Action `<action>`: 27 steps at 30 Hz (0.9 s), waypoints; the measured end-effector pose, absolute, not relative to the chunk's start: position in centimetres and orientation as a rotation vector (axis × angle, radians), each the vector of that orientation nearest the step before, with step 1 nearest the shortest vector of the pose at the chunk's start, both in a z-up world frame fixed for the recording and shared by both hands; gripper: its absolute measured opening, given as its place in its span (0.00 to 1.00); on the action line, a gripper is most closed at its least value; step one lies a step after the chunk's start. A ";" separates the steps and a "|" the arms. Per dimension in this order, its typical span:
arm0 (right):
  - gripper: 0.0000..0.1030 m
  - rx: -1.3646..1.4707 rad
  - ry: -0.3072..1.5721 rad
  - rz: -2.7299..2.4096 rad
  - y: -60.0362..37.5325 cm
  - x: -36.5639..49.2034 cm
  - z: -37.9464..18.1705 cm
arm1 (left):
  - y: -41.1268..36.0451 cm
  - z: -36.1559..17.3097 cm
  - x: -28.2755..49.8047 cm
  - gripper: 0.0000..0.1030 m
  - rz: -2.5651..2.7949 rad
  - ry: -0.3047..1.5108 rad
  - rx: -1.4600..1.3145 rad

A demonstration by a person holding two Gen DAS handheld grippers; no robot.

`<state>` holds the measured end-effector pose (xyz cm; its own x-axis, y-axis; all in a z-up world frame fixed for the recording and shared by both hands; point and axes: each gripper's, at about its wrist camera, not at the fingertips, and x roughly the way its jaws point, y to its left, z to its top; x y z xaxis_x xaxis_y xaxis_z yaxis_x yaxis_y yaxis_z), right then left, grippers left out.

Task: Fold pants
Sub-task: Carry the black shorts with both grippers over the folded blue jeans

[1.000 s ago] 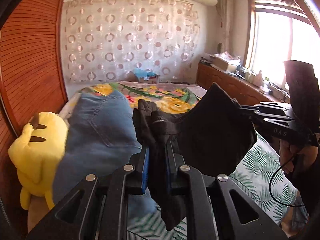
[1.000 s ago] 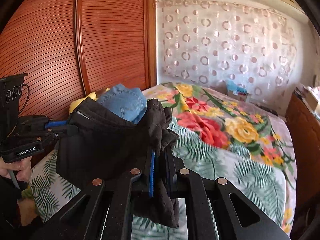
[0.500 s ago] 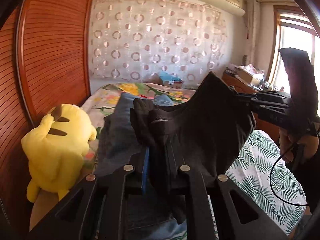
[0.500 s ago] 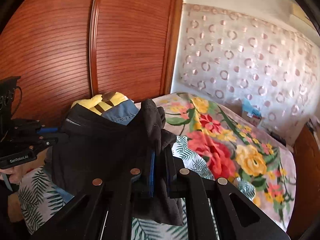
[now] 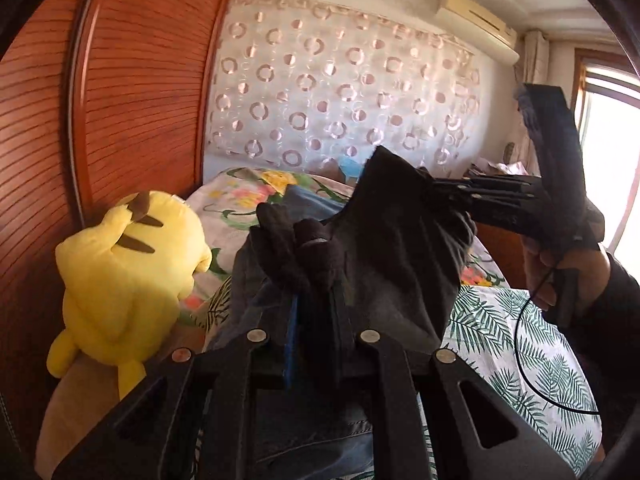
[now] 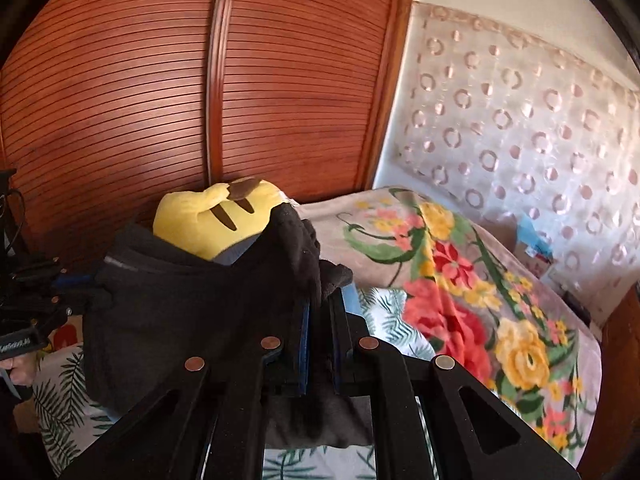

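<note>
A pair of dark pants (image 5: 400, 248) hangs stretched in the air between both grippers, above the bed. My left gripper (image 5: 314, 300) is shut on one bunched corner of the fabric. My right gripper (image 6: 320, 304) is shut on the other bunched corner of the pants (image 6: 192, 308). In the left wrist view the right gripper (image 5: 444, 194) comes in from the right, held by a hand (image 5: 560, 268). The left gripper (image 6: 76, 284) shows at the left edge of the right wrist view. Blue jeans (image 5: 304, 436) lie on the bed under the dark pants.
A yellow plush toy (image 5: 124, 276) sits against the wooden sliding wardrobe (image 5: 132, 92) at the left. The bed has a leaf-print sheet (image 5: 516, 364) and a flowered blanket (image 6: 472, 292). A curtain with ring patterns (image 5: 340, 92) hangs behind; a wooden counter and a window stand at the right.
Both grippers have swung left with the dark pants stretched between them, bringing the wardrobe and the plush toy closer into view. Both grips on the fabric stay the same.
</note>
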<state>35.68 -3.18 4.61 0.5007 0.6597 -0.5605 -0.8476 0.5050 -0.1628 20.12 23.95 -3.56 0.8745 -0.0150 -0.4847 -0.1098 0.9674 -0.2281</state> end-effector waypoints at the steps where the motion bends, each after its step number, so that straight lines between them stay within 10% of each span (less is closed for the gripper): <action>1: 0.08 -0.465 0.465 0.957 -2.6 36.0 4.5 | 24.1 -3.8 20.0 0.14 0.055 0.507 -0.263; 25: 0.09 -0.496 0.512 1.024 1.2 39.6 3.7 | 24.8 -5.8 18.7 0.14 0.160 0.517 -0.353; 27: 0.24 -0.482 0.500 0.988 0.9 39.5 4.3 | 24.8 -5.7 18.6 0.15 0.163 0.518 -0.347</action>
<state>39.47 0.87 4.30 0.4578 0.6580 -0.5978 -0.8714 0.4656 -0.1548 18.60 24.75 -5.67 0.8575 0.0647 -0.5104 -0.2383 0.9292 -0.2825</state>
